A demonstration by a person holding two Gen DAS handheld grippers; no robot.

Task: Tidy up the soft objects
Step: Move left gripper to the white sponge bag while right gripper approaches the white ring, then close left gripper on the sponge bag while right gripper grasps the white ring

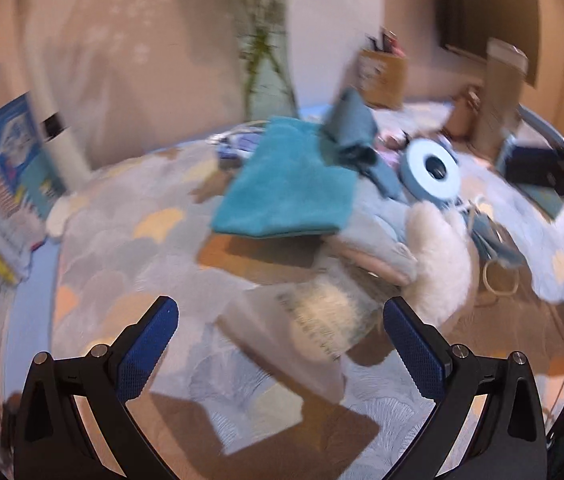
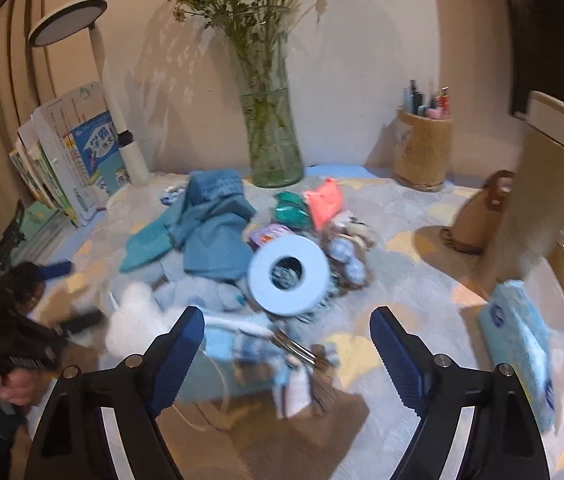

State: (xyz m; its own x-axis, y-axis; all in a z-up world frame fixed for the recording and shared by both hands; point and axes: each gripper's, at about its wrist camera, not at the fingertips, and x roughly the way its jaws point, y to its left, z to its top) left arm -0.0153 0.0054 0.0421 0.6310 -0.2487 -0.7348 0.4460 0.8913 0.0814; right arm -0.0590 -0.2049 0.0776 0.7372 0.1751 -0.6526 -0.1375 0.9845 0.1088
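A pile of soft things lies on the patterned tablecloth. A teal towel (image 1: 286,184) sits on a light blue plush toy (image 1: 378,240) with a white fluffy part (image 1: 442,264). A darker blue cloth (image 2: 213,232) lies crumpled beside it, also in the left wrist view (image 1: 352,128). A pale blue ring of tape (image 2: 288,276) leans on the pile, with teal and pink items (image 2: 324,200) behind. A face mask (image 2: 241,344) lies in front. My left gripper (image 1: 282,344) is open just short of the plush toy. My right gripper (image 2: 288,344) is open above the mask.
A glass vase with flowers (image 2: 273,148) stands at the back. Books (image 2: 77,152) and a white lamp (image 2: 121,120) are at the left. A woven pen holder (image 2: 422,152), a tan bag (image 2: 482,212), a tall cup (image 2: 542,184) and a tissue pack (image 2: 522,344) are at the right.
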